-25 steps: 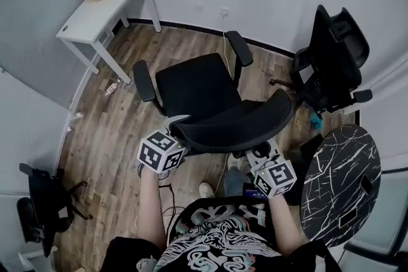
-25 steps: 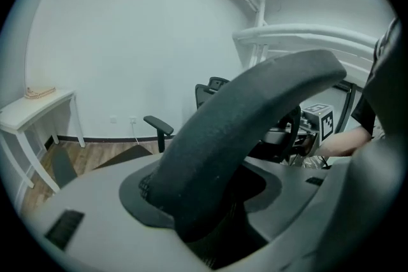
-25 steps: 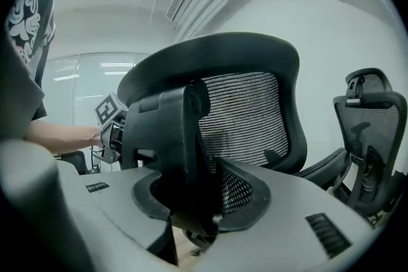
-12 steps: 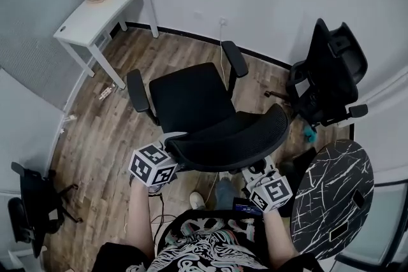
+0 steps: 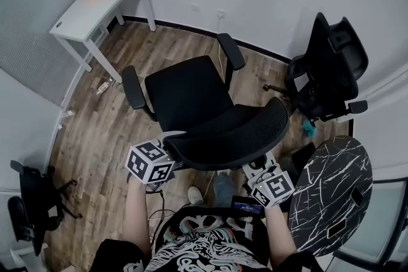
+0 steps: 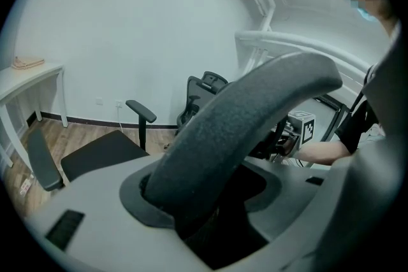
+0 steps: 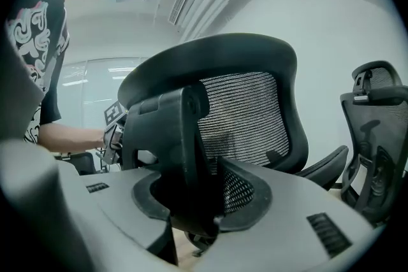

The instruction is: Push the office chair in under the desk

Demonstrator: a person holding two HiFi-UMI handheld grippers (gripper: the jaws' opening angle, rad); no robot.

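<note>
A black office chair [image 5: 185, 93] stands mid-floor, its seat facing the white desk [image 5: 95, 4] at the far left corner. Its mesh backrest [image 5: 233, 136] is nearest me. My left gripper [image 5: 168, 148] is shut on the backrest's left rim, and in the left gripper view the padded rim [image 6: 242, 118] fills the gap at the left gripper [image 6: 210, 204]. My right gripper [image 5: 258, 170] is shut on the backrest's right side. The right gripper view shows a black frame piece [image 7: 172, 143] wedged in the right gripper [image 7: 191, 204].
A second black chair [image 5: 331, 67] stands against the right wall. A round black marble table [image 5: 331, 188] is close at my right. Another chair [image 5: 30, 207] sits at the lower left. A power strip [image 5: 102, 86] lies by the desk leg, and a white cable [image 5: 222, 41] runs down the wall.
The chair and both grippers have shifted a little left, toward the desk. Both grips on the backrest look unchanged.
</note>
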